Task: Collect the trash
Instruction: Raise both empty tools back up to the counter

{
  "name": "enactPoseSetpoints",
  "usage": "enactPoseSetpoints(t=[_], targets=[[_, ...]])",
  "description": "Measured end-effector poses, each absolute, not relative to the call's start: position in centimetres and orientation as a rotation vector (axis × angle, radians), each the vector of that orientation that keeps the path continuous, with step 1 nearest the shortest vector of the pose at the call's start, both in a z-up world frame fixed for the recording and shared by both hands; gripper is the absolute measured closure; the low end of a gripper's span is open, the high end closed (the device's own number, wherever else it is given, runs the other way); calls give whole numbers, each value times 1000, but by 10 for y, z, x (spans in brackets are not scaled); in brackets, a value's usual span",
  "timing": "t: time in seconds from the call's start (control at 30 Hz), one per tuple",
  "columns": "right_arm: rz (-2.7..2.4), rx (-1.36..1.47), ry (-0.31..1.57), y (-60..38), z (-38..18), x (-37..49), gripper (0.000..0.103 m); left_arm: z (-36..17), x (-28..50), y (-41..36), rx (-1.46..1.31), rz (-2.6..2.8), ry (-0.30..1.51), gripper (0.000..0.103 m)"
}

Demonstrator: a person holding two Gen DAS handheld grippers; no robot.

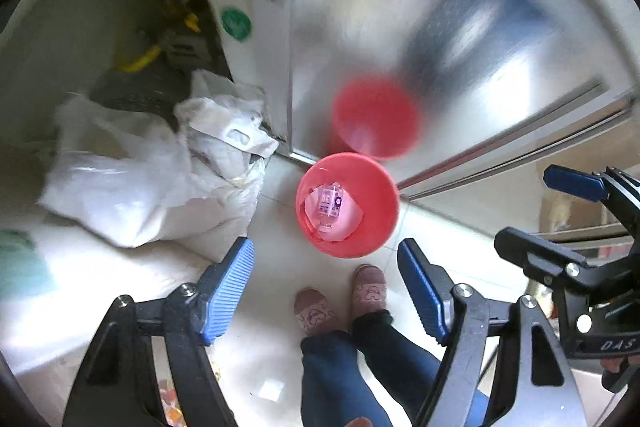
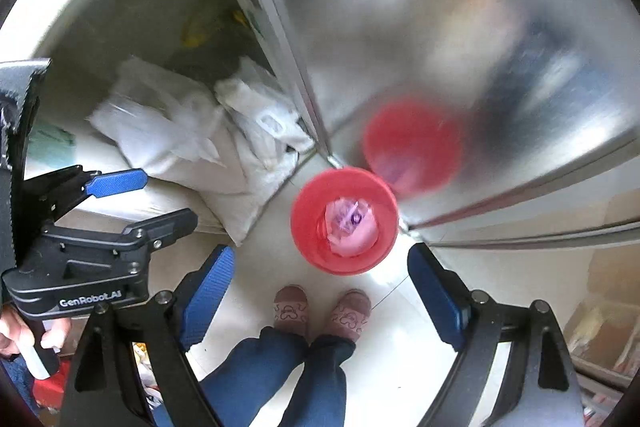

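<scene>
A red bin (image 1: 378, 215) (image 2: 306, 227) stands on the pale floor far below both grippers, against a metal door. Inside it lies trash: a clear packet with purple print (image 1: 330, 205) (image 2: 352, 221) on pinkish paper. My left gripper (image 1: 326, 291) hangs high above the bin, pointing down, open and empty; in the right wrist view it is the gripper (image 2: 140, 203) at the left edge. My right gripper (image 2: 322, 297) is likewise high up, open, with nothing between its blue pads (image 2: 208, 295); in the left wrist view it is the gripper (image 1: 560, 215) at the right edge.
White plastic bags (image 1: 152, 179) (image 2: 188, 143) are heaped left of the bin. The brushed metal door (image 1: 440, 27) mirrors the bin. A person's slippered feet (image 1: 344, 303) (image 2: 320, 311) stand just before the bin. Boxes sit at the right edge (image 2: 600, 327).
</scene>
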State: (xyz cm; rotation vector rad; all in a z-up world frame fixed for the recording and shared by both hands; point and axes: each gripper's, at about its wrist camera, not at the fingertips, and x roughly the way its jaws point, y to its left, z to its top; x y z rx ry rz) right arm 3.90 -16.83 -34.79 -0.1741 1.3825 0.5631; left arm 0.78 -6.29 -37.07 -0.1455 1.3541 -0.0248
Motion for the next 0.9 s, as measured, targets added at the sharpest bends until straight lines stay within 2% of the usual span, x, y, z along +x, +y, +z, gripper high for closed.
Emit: enactPoseSetpoints(t=[0.2,0.4,0.5,0.53,0.57,0.8,0.9], targets=[[598,-180,1299,-172,-257,35,16,-267,-6,-62,-126,-11,1270,30],[606,-135,1221,-173,-187,44,16,-189,-4,-57,-159,20,1172,30],[617,-141,1162,-172,-164,54,16,-160,-1,-63,-140,35,1133,30],[622,-145,1139,-173,-155,56,16,-151,0,-64,-129,42,1124,19],[628,-147,1119,-175,-147,60,16,-144,1,-64,-117,56,1115,15],[667,-151,1017,-182,-107,77,15,-98,10,-66,-107,110,1042,14],[682,-170,977,-183,-93,84,8,-86,16,-66,-115,126,1017,14]])
